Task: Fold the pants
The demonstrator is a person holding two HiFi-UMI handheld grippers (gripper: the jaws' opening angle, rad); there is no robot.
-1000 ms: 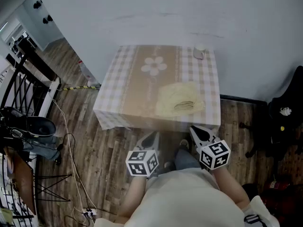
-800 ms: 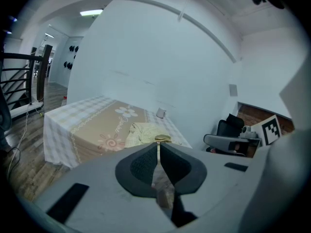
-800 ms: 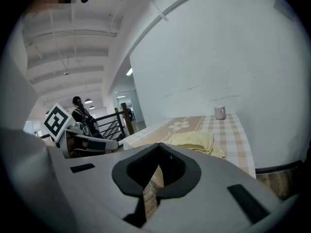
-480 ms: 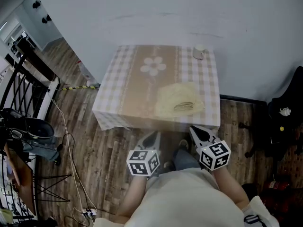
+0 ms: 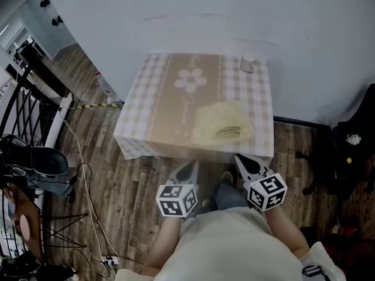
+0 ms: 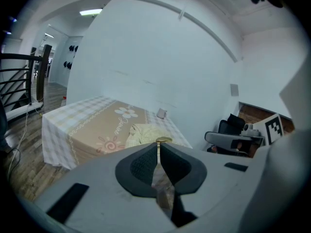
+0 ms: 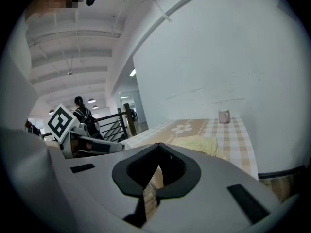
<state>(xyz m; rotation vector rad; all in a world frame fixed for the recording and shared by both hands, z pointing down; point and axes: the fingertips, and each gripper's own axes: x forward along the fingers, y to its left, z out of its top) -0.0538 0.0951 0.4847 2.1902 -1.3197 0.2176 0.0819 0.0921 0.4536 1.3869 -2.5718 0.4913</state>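
Pants [image 5: 222, 124] lay bundled on the near-right part of the surface [image 5: 170, 107], at 1 o'clock from the left tongs [image 5: 188, 172] and 11 o'clock from the slightly nearer right tongs [image 5: 248, 164]; both tongs were closed and empty, short of the surface's near edge.

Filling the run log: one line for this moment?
pants: folded, on table | left tool: shut, empty | right tool: shut, empty

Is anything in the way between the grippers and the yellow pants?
No, nothing visible. The pants lie near the table's front edge, just ahead of the left gripper and right gripper. The cup stands behind them, at the far corner.
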